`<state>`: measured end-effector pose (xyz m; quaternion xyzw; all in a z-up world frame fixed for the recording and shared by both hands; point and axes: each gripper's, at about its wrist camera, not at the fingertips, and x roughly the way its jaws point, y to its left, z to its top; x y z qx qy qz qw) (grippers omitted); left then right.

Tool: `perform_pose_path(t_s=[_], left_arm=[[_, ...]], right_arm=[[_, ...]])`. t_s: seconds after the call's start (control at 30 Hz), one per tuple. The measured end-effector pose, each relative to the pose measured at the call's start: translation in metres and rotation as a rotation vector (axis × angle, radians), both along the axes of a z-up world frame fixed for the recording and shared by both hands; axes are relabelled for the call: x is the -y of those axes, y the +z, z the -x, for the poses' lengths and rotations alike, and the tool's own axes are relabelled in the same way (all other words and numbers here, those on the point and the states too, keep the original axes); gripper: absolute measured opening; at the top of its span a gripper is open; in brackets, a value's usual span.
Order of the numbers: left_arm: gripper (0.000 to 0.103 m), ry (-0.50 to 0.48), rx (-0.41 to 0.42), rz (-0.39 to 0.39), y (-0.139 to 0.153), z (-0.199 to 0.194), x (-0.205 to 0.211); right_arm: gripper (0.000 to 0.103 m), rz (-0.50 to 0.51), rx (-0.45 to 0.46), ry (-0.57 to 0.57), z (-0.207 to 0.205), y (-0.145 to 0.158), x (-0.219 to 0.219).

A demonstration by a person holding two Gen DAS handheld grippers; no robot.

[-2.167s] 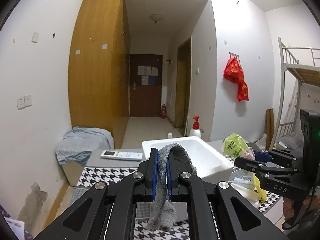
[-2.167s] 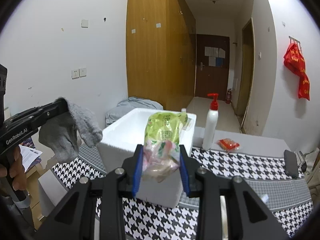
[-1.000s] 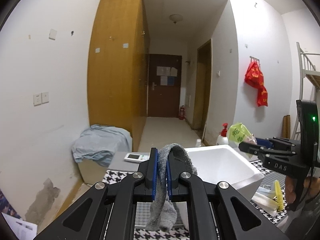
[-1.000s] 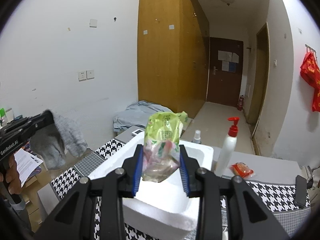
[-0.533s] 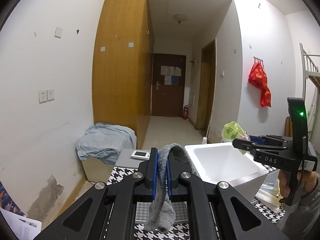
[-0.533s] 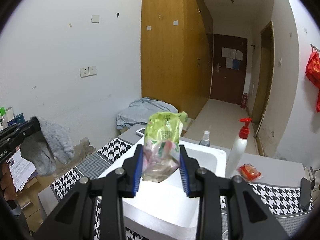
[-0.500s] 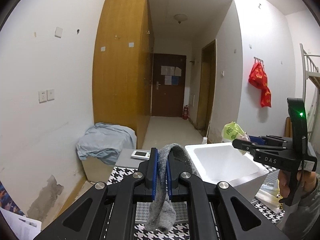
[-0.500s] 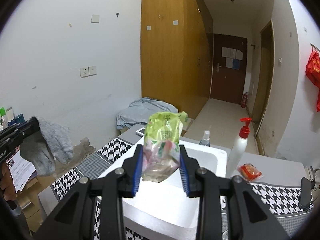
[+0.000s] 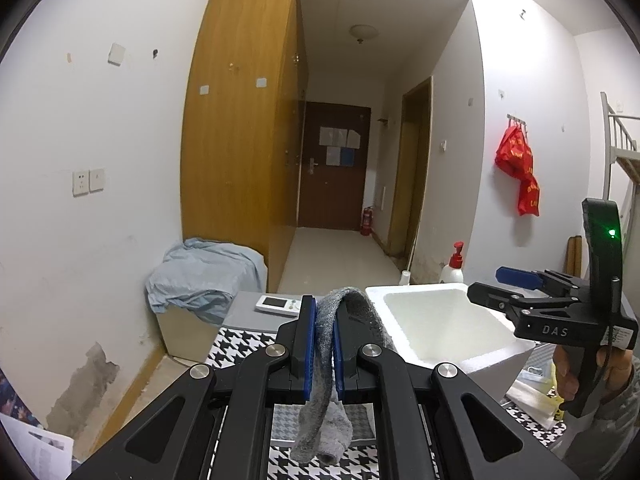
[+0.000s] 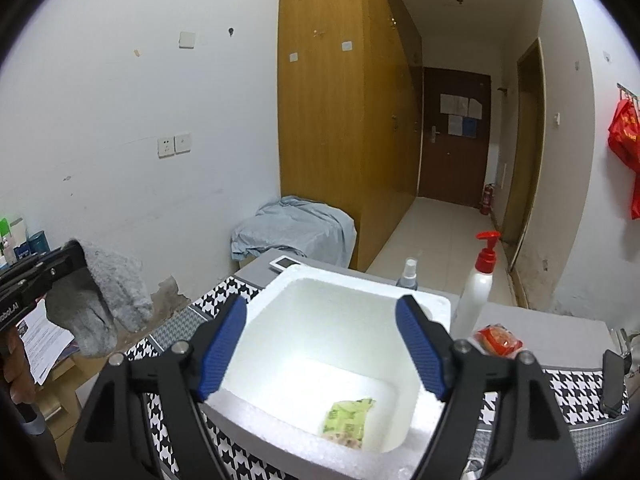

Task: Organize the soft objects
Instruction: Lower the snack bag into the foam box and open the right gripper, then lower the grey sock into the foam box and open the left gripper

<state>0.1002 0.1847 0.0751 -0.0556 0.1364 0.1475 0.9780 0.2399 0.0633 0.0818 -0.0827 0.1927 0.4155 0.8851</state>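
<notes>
My left gripper (image 9: 324, 342) is shut on a grey knitted sock (image 9: 322, 436) that hangs limp between its blue pads; the sock (image 10: 100, 304) shows at the left of the right wrist view too. A white foam box (image 10: 400, 440) stands on the houndstooth table. My right gripper (image 10: 322, 346) hovers over the box, its jaws opening with nothing between them. A green snack bag (image 10: 346, 416) lies on the box floor. In the left wrist view the right gripper (image 9: 508, 288) reaches over the foam box (image 9: 496, 350).
A pump bottle (image 10: 478, 284), a small spray bottle (image 10: 407, 274) and a red packet (image 10: 496, 338) stand behind the box. A white remote (image 9: 278, 304) lies at the table's far edge. A blue cloth (image 9: 204, 272) covers a low box by the wall.
The right gripper's jaws have spread and let go of the green snack bag, which now lies inside the foam box. The left gripper still holds the grey sock in the same place.
</notes>
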Motion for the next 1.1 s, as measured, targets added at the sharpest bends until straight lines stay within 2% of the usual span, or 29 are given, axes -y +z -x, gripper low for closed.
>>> perform_pose_path(t_s=[0.4,0.47,0.53,0.63,1.1], left_arm=[[0.008,-0.039,0.000,0.006,0.000,-0.012,0.006],[0.008,-0.047,0.000,0.001,0.001,-0.016,0.008],[0.008,-0.062,-0.002,-0.005,0.003,-0.022,0.012],[0.008,-0.086,0.001,-0.013,0.007,-0.030,0.016],[0.008,-0.220,-0.011,-0.032,0.013,-0.069,0.050]], right_arm=[[0.081,-0.001,0.009,-0.022,0.012,-0.003,0.015],[0.084,0.005,0.019,-0.025,0.016,-0.003,0.018],[0.092,0.006,0.031,-0.036,0.020,-0.004,0.023],[0.096,-0.005,0.043,-0.056,0.025,-0.006,0.036],[0.098,0.014,0.068,-0.169,0.036,-0.013,0.082]])
